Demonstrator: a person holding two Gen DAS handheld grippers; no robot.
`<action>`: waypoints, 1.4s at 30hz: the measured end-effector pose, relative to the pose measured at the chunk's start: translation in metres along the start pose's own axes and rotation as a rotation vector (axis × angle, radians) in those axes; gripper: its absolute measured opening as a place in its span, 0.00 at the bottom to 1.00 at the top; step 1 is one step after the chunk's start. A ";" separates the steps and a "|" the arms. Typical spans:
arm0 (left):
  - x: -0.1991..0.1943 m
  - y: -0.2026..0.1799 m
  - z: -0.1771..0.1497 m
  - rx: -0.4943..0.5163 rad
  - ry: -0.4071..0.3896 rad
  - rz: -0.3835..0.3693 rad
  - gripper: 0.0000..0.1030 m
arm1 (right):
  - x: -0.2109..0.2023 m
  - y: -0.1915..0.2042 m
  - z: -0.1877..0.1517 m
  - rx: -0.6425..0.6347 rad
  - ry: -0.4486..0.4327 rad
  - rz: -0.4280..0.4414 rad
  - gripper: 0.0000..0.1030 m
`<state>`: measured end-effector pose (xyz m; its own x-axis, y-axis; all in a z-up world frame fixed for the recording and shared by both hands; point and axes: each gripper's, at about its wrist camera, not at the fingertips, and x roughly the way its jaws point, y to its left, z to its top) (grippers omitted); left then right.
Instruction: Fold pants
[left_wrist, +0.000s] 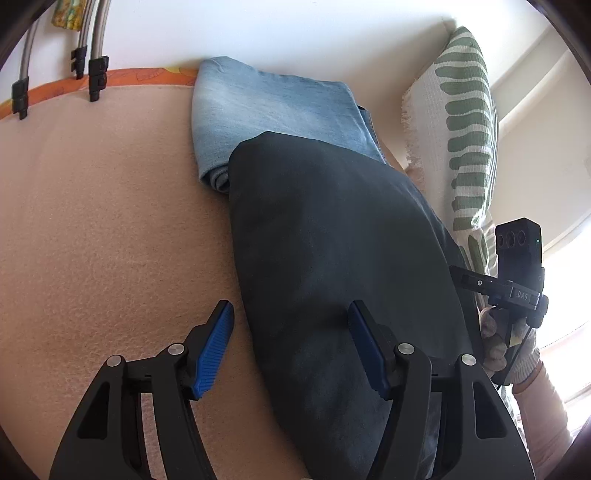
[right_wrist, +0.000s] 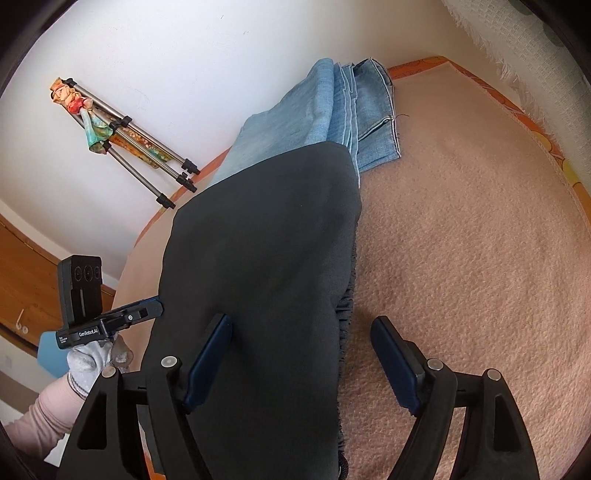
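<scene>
Left wrist view shows the dark pants (left_wrist: 332, 258) lying as a long folded bundle on the peach blanket (left_wrist: 92, 221); their far end rests on top of a pair of folded blue jeans (left_wrist: 266, 107), which lie against the white wall; a green-patterned pillow (left_wrist: 465, 122) stands on the right side. The left gripper (left_wrist: 291, 347) has its tongs wide, with nothing between them that is pinched; one blue pad hovers over the blanket and the other over the dark cloth, so the tongs straddle the left edge of the pants; whether the pad touches the cloth I cannot tell.

Right wrist view gives the same bundle from the other side; the right gripper (right_wrist: 301, 358) also has its tongs spread wide and holds nothing; they straddle the right edge of the pants, where a gathered waistband (right_wrist: 345, 314) seems to run; a tripod (right_wrist: 144, 147) leans on the wall behind.

As I judge it, the folding is well advanced: the dark pants look already doubled into a narrow, smooth shape and placed partly onto the jeans, as on a stack; both grippers appear free of the cloth. What may be left is one more fold to shorten the bundle, or only to square it with the jeans below; from these pictures alone I cannot decide which.
</scene>
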<state>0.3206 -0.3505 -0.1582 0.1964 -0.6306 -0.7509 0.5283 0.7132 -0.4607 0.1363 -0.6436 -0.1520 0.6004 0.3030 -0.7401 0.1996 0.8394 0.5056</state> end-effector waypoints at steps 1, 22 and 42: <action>0.001 -0.002 0.000 0.004 -0.001 0.005 0.62 | 0.003 0.001 0.000 0.005 0.011 0.017 0.74; 0.012 -0.026 -0.007 0.164 -0.084 0.109 0.10 | 0.015 0.065 -0.006 -0.203 -0.010 -0.233 0.25; -0.032 -0.044 -0.009 0.215 -0.199 0.062 0.06 | -0.015 0.110 -0.027 -0.324 -0.119 -0.388 0.17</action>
<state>0.2833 -0.3592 -0.1184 0.3803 -0.6509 -0.6570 0.6690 0.6841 -0.2905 0.1288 -0.5439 -0.0974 0.6170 -0.0960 -0.7811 0.1865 0.9821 0.0266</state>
